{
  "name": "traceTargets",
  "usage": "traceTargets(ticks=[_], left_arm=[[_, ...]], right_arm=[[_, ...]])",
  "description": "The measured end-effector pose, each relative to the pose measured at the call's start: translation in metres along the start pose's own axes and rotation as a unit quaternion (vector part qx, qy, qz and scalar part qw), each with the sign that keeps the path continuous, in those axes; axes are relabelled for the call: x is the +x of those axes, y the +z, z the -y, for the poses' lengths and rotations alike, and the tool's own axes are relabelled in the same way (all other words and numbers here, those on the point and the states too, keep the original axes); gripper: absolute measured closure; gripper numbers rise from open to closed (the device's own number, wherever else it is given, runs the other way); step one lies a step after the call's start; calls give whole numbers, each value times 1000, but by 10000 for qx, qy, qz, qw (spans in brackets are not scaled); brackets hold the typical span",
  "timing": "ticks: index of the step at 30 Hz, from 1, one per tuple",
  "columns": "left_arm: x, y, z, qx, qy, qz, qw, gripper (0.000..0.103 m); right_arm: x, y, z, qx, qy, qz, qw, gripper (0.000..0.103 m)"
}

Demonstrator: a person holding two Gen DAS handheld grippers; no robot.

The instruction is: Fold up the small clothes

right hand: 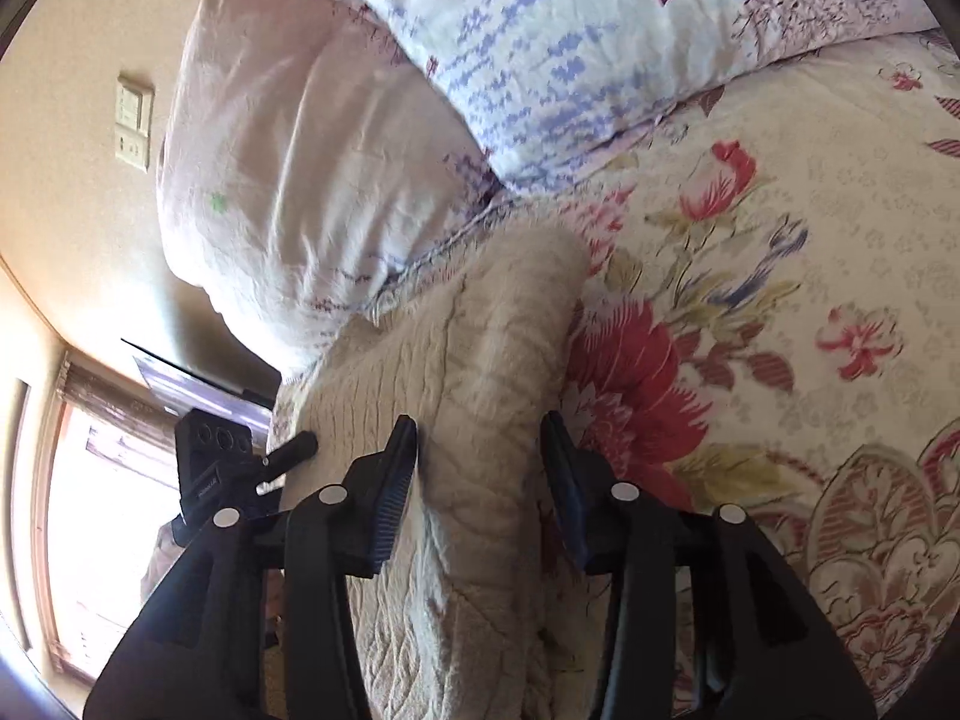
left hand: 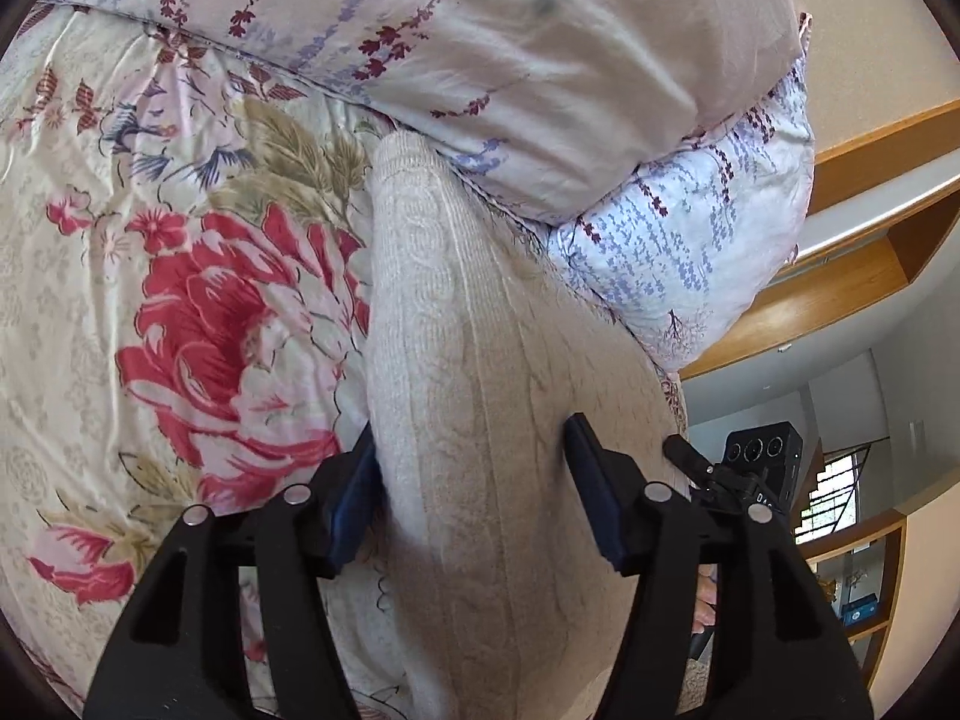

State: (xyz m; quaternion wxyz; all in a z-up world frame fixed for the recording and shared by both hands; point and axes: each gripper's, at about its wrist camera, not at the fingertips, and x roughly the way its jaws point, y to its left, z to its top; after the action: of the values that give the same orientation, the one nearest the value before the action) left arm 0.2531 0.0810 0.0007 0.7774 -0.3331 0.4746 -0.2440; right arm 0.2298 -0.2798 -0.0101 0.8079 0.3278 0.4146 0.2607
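A cream cable-knit garment (left hand: 480, 396) lies in a long bunched fold on the floral bedspread (left hand: 150, 312). My left gripper (left hand: 471, 450) is open, its jaws standing on either side of the knit. In the right wrist view the same knit garment (right hand: 474, 360) runs between the jaws of my right gripper (right hand: 480, 438), which is also open around it. The far end of the garment reaches the pillows. Each view shows the other gripper's camera at the edge.
Two pillows (left hand: 510, 60) with purple floral print are stacked at the head of the bed, also seen in the right wrist view (right hand: 540, 48). A wooden shelf (left hand: 870, 228) and a wall switch (right hand: 133, 129) lie beyond the bed. A window (right hand: 108, 510) is at lower left.
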Motion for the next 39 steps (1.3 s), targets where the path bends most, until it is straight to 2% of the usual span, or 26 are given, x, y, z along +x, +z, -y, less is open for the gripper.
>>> traceTargets(ticks=[6, 8, 9, 10, 13, 16, 21, 23, 26, 29, 31, 34, 37, 39], left_arm=[[10, 39, -10, -424, -11, 376, 9984, 41], [16, 48, -9, -395, 56, 397, 9984, 56], [19, 50, -7, -318, 96, 359, 9988, 70], [20, 52, -2, -156, 171, 355, 9991, 80], [18, 52, 8, 401, 421, 444, 9973, 89], [23, 54, 7, 593, 776, 418, 9943, 94], [32, 52, 13, 913, 1281, 462, 9865, 94], [26, 50, 14, 884, 1242, 492, 9871, 92], [-1, 38, 22, 1015, 1087, 788, 9857, 87], [-35, 10, 37, 1480, 972, 1091, 9781, 74], [-50, -14, 50, 1782, 881, 1186, 9728, 61], [-54, -49, 67, 2197, 927, 1085, 9651, 55], [-42, -77, 80, 2514, 1063, 914, 9577, 52], [-34, -89, 84, 2725, 1354, 868, 9486, 52]], right_arm=[[18, 33, 22, 634, -25, 92, 9979, 57], [24, 39, 23, 593, -22, 113, 9982, 84], [23, 41, 18, 424, -86, 193, 9989, 89], [22, 41, 9, 177, -170, 325, 9992, 92], [11, 39, -11, -484, -551, 632, 9953, 93], [21, 38, -3, -451, -1138, 459, 9914, 94], [32, 39, 2, -369, -1441, 239, 9886, 93], [27, 39, -4, -494, -1588, 187, 9859, 85], [1, 27, -26, -964, -1800, 528, 9775, 74], [-30, 2, -51, -1510, -1570, 765, 9730, 72], [-42, -17, -63, -1816, -1302, 761, 9717, 72], [-44, -49, -76, -2147, -1020, 595, 9695, 72], [-31, -73, -85, -2434, -1220, 434, 9612, 72], [-24, -81, -86, -2554, -1379, 312, 9564, 72]])
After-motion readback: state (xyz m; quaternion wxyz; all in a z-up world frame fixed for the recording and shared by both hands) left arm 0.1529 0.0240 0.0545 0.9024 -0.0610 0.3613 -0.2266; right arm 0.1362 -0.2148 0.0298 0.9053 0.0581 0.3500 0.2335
